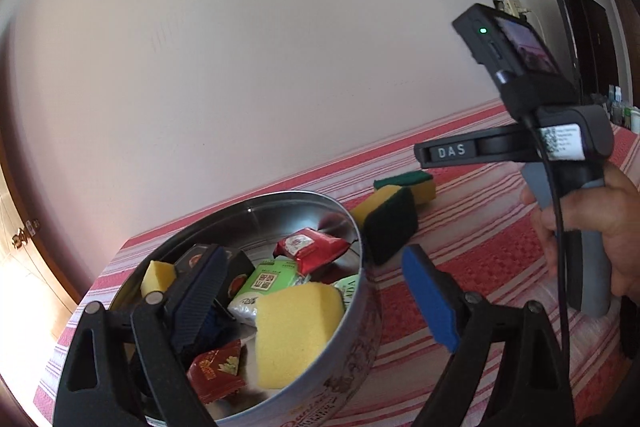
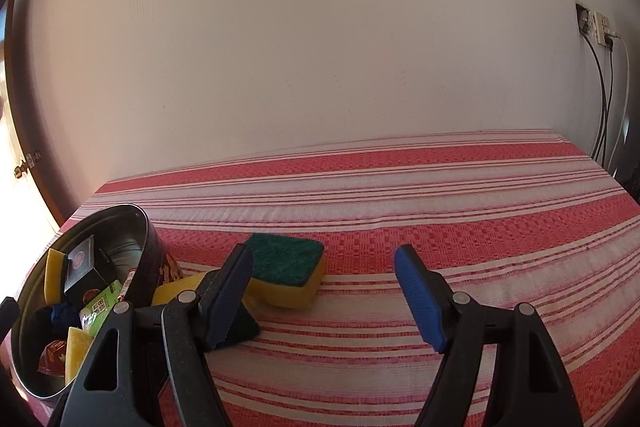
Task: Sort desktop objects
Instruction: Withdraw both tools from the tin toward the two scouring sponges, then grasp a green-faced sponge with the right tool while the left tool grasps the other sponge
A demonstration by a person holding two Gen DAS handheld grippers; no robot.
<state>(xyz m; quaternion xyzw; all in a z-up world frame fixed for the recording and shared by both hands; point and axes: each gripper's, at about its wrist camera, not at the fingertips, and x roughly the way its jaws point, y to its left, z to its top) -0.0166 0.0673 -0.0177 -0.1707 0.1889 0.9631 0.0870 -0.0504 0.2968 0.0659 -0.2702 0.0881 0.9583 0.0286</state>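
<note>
Sponges: 2 outside the tin, flat sponge lies ahead and slightly left of right claw, long axis crosswise. Right claw open, empty, nearer. Left claw wide, empty, over tin.

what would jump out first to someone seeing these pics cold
The round metal tin at the left of the red-striped cloth, crammed with yellow sponges, snack packets and a dark box. Next, two green-topped sponges left on the cloth just right of the tin, one leaning against it. Both grippers, left and right, hang open in front, holding nothing.
</note>
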